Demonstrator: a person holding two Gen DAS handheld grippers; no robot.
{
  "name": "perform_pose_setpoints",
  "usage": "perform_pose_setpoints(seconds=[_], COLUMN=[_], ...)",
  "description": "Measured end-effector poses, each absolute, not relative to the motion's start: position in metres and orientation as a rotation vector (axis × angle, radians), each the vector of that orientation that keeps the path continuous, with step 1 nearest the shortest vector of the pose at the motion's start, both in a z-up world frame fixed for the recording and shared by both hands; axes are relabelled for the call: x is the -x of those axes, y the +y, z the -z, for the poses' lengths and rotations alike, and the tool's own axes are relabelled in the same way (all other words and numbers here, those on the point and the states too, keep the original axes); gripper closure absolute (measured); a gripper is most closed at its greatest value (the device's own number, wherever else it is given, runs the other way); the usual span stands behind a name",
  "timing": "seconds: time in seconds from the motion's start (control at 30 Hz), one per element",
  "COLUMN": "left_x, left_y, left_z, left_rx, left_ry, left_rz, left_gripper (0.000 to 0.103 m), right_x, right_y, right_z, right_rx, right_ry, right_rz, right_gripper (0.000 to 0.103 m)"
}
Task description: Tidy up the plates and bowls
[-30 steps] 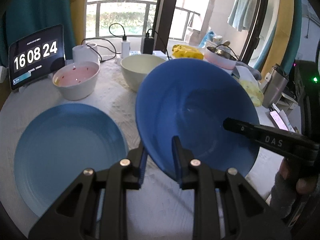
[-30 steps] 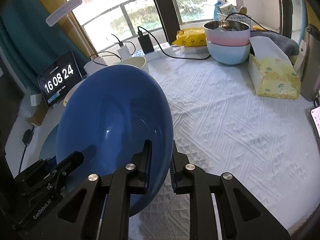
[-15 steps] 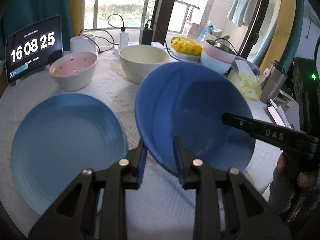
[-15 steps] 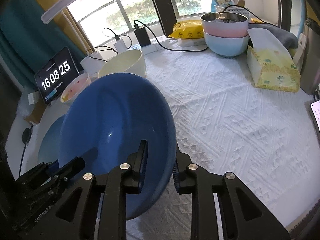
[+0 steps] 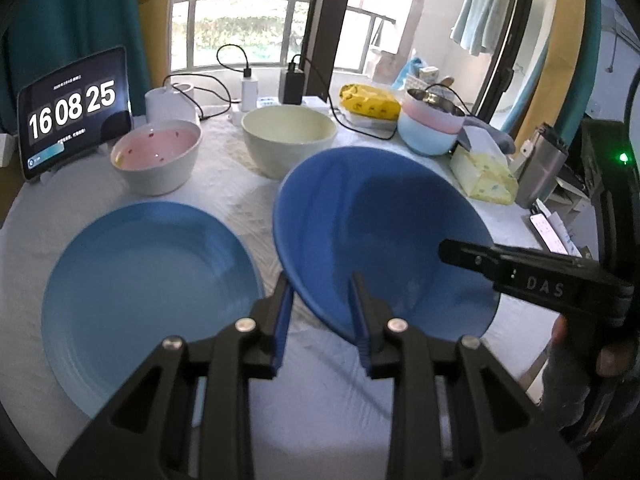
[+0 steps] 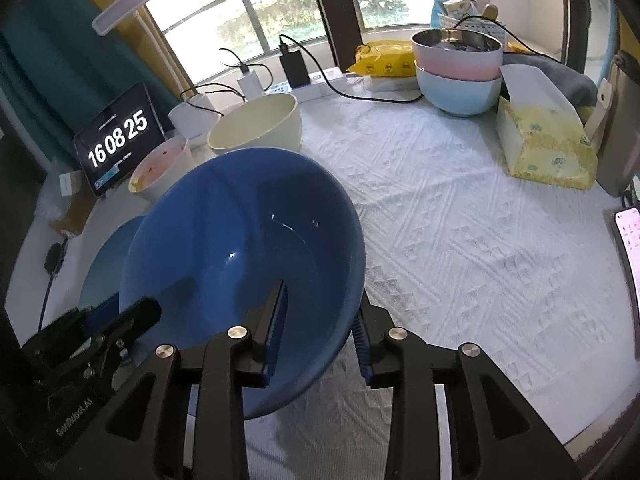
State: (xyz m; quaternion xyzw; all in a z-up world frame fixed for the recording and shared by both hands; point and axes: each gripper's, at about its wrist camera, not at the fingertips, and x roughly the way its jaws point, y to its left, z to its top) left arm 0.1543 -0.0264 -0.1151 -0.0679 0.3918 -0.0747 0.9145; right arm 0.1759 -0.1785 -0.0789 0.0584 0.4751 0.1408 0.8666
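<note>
A dark blue bowl (image 5: pixel 380 220) (image 6: pixel 240 232) sits low on the white cloth, just right of a light blue plate (image 5: pixel 148 280) (image 6: pixel 104 256). My left gripper (image 5: pixel 320 280) straddles the bowl's near rim, one finger outside and one inside, with its jaws slightly apart and loose on the wall. My right gripper (image 6: pixel 320 296) straddles the opposite rim. Its jaws are opening, and the bowl's wall stands between them without being pressed. A pink-lined bowl (image 5: pixel 156 152) and a cream bowl (image 5: pixel 288 132) stand behind.
Stacked pink and pale blue bowls (image 6: pixel 460 72) stand at the back right beside a yellow tissue pack (image 6: pixel 544 148). A tablet clock (image 5: pixel 72 112), chargers and cables line the back edge. A phone (image 6: pixel 630 232) lies at the right edge.
The dark blue bowl has come down from a steep tilt to lie lower and flatter beside the plate. Both grippers' jaws have widened around its rim, the right one more.
</note>
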Motion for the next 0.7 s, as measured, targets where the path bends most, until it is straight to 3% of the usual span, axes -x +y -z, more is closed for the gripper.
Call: perform_pose_setpoints(seconds=[0.27,0.4,0.7], left_x=[-0.154,-0.154,-0.16], left_y=[-0.018,-0.009,0.01], left_z=[0.114,0.108,0.091], left_rx=[0.141,0.156,0.164], left_ry=[0.796,0.773,0.722], left_rz=[0.127,0.115,0.071], left_gripper=[0.069,0.056,0.056], right_x=[-0.179,-0.18,-0.188], right_y=[-0.182,-0.184,-0.184], right_z=[0.076,0.069,0.05], right_rx=[-0.121,-0.114,-0.079], right_ry=[0.978,0.959,0.91], right_rz=[-0.262,-0.258,-0.264], right_gripper=[0.07,0.069,0.069])
